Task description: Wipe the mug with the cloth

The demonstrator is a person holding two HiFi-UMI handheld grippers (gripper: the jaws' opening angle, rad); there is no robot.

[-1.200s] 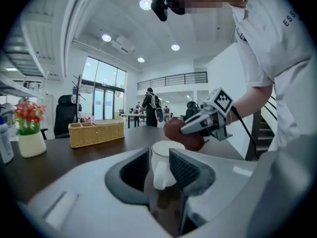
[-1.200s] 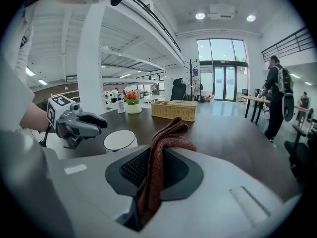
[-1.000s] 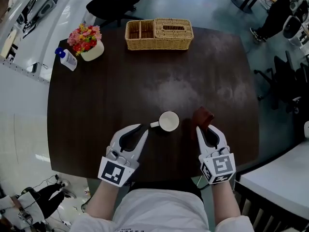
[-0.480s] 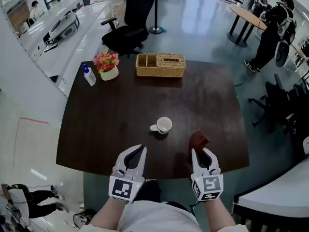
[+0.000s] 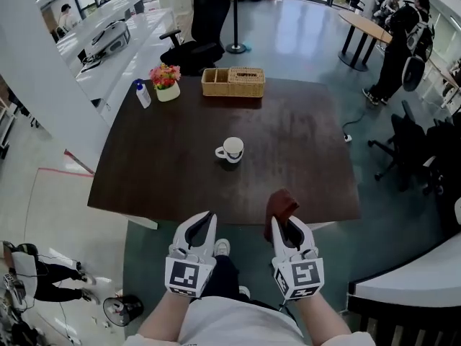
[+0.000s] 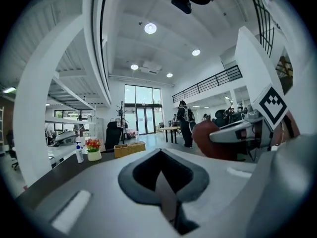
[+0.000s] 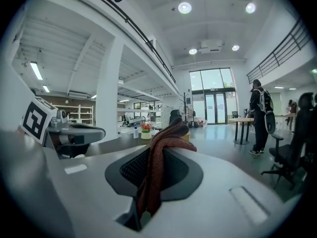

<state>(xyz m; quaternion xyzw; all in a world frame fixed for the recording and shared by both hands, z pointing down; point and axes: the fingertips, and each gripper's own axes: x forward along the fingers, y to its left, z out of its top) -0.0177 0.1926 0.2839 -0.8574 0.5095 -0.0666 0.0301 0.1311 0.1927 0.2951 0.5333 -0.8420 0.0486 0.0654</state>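
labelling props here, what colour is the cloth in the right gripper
Reddish brown, like rust. The cloth shows best in the right gripper view.
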